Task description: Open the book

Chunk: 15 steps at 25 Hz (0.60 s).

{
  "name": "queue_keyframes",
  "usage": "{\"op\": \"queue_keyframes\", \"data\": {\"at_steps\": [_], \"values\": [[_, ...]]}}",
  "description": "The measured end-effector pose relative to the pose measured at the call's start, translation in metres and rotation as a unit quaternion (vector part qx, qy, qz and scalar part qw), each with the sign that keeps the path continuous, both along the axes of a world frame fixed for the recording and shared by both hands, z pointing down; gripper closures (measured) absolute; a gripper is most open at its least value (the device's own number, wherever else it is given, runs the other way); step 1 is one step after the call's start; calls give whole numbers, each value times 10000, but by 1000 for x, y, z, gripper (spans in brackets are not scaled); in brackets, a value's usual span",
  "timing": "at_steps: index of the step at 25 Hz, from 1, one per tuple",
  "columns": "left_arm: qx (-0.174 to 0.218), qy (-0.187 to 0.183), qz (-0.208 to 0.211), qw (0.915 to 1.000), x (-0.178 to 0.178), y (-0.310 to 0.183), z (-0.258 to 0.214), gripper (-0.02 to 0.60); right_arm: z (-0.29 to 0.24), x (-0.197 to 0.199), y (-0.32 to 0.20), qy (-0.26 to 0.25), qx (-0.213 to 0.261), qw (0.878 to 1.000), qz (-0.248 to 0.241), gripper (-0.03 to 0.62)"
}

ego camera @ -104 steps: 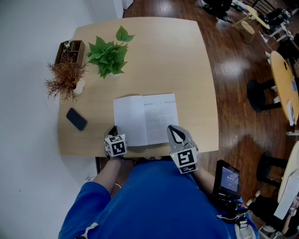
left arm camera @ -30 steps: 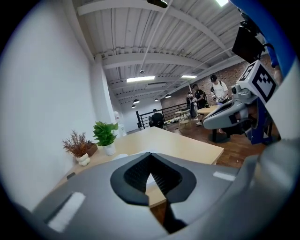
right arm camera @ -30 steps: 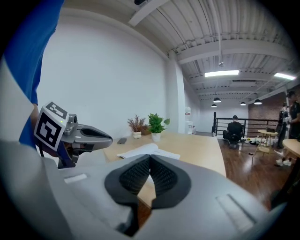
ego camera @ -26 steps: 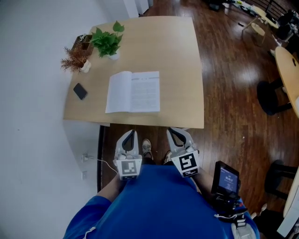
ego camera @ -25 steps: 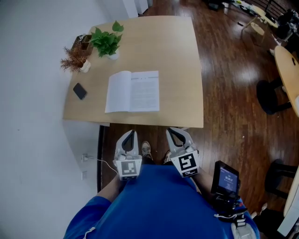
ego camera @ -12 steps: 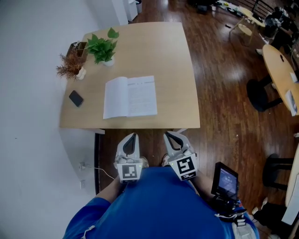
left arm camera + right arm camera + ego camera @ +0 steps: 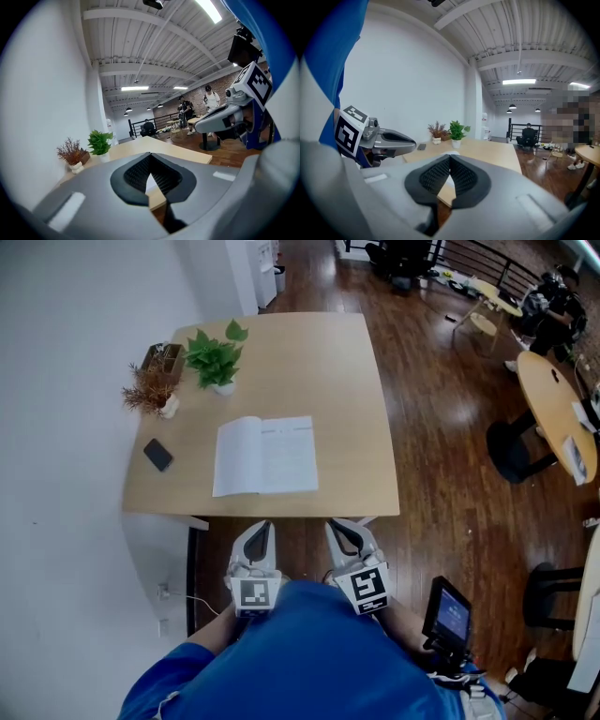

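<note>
The book (image 7: 265, 456) is lying open and flat on the table (image 7: 309, 362), near the table's front edge, with its 2 white pages facing up. Neither hand-held gripper is touching it. The left hand-held gripper (image 7: 260, 526) is hovering off the table, just in front of the front edge and above the wooden floor (image 7: 441, 474). Its jaws are pressing together at the tips and gripping nothing. The right hand-held gripper (image 7: 337, 525) is hovering just beside it, also in front of the table edge, with its jaws likewise meeting at the tips and carrying nothing. Both are pointing toward the table, and the book is sitting well apart from them. To the left of the book a dark phone (image 7: 158, 455) is resting on the table. Further back along the left side a dried plant (image 7: 150, 390) and a green plant (image 7: 214, 357) are standing in small white pots, with a brown box (image 7: 161, 357) sitting just behind the dried plant. The person's blue top (image 7: 300, 652) is filling the bottom of the head view.
</note>
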State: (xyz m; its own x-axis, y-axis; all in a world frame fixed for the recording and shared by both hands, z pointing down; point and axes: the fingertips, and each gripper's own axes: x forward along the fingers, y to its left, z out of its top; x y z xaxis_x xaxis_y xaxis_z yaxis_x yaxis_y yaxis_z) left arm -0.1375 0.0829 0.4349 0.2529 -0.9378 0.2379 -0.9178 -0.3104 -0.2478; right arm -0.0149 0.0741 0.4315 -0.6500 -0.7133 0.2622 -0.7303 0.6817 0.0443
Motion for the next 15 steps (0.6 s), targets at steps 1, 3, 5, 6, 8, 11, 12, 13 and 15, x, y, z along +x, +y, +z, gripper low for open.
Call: {"op": "queue_keyframes", "data": {"at_steps": [1,3,5,6,8,11,12,13,15], "values": [[-2,14,0,10000,-1,0,-1,575,0,0,0,-13,-4,10000,20,592],[11,16,-6,10000,-3,0,-2,574,0,-2,0,-30,-10,10000,41,591],[33,37,-19,10000,-5,-1,-2,574,-1,-5,0,-33,-4,10000,50,591],[11,53,-20,10000,-5,0,-1,574,-1,-6,1,-37,-3,10000,53,592],[-13,37,4,10000,-5,2,4,575,0,-7,4,-43,-11,10000,58,592],[-34,9,27,10000,-4,3,7,575,2,-7,7,-22,-36,10000,69,592],[-49,7,24,10000,-5,4,8,575,3,-7,7,-13,-43,10000,72,592],[-55,32,14,10000,-5,4,8,575,3,-7,8,-8,-49,10000,76,592],[-47,136,-17,9999,-5,3,6,574,5,-6,8,-6,-63,9999,88,592]]}}
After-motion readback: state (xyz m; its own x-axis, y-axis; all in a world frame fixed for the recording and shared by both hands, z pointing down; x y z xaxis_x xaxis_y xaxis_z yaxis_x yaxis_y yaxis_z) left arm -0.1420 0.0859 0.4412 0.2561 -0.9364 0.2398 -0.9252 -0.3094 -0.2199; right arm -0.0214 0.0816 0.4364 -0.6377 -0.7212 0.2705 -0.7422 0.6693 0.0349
